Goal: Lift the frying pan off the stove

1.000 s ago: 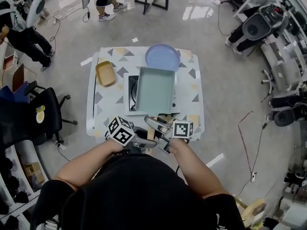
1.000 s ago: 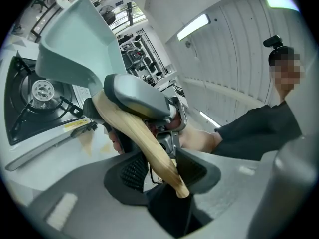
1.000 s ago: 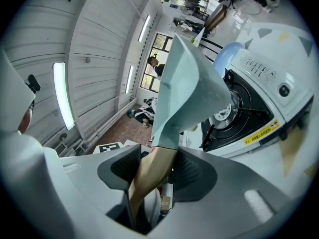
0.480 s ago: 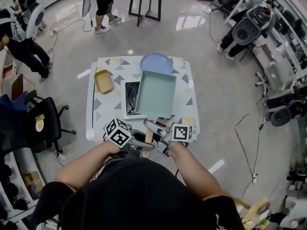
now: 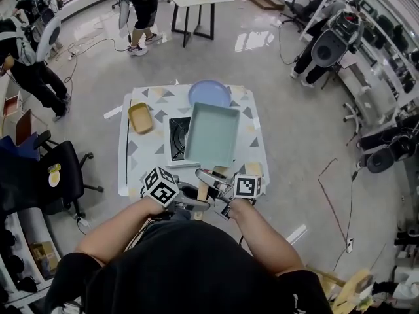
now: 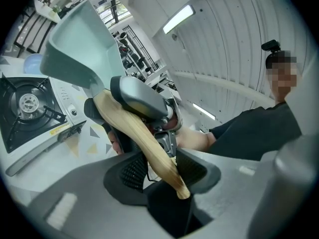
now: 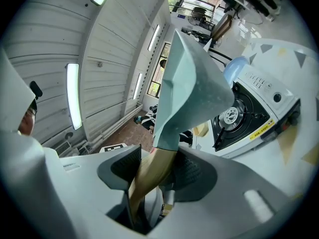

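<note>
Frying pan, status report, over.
Left gripper and right gripper both shut on the wooden handle. Frying pan in the air, off the stove. Blue plate beyond, nothing blocking.

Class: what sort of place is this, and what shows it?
Likely a lab workspace, not a kitchen: portable single-burner gas stove on a patterned white table, black office chair, cables across the glossy floor.

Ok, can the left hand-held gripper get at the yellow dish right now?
Probably not yet: the left hand-held gripper is shut on the wooden handle of the frying pan, sharing the load with the right hand-held gripper. The way to the yellow dish, left of the stove, looks free otherwise.
</note>
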The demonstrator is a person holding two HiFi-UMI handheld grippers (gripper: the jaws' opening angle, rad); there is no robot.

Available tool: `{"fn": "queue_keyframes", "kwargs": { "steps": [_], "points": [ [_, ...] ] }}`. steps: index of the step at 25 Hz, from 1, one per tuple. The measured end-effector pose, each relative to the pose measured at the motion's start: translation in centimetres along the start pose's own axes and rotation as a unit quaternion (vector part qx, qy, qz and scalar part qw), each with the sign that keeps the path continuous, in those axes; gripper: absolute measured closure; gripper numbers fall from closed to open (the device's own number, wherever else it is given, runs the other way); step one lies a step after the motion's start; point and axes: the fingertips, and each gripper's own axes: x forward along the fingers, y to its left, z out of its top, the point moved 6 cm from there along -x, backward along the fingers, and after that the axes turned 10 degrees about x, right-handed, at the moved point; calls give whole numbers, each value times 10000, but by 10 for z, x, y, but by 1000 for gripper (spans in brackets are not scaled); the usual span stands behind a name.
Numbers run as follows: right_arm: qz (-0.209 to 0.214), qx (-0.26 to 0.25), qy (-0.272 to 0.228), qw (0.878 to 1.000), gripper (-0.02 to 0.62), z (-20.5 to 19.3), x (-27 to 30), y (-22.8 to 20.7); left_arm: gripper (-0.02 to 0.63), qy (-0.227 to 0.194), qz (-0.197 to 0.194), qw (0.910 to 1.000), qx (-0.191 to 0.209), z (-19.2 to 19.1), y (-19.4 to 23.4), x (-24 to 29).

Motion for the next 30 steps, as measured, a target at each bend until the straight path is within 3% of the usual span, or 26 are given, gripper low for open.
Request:
{"fn": "queue_keyframes", "kwargs": {
  "steps": [30],
  "points": [
    [33,-115,-104,9999,364,-44,-28,19,422,134,-72,9997,180,-23,-45,20]
  ]
}}
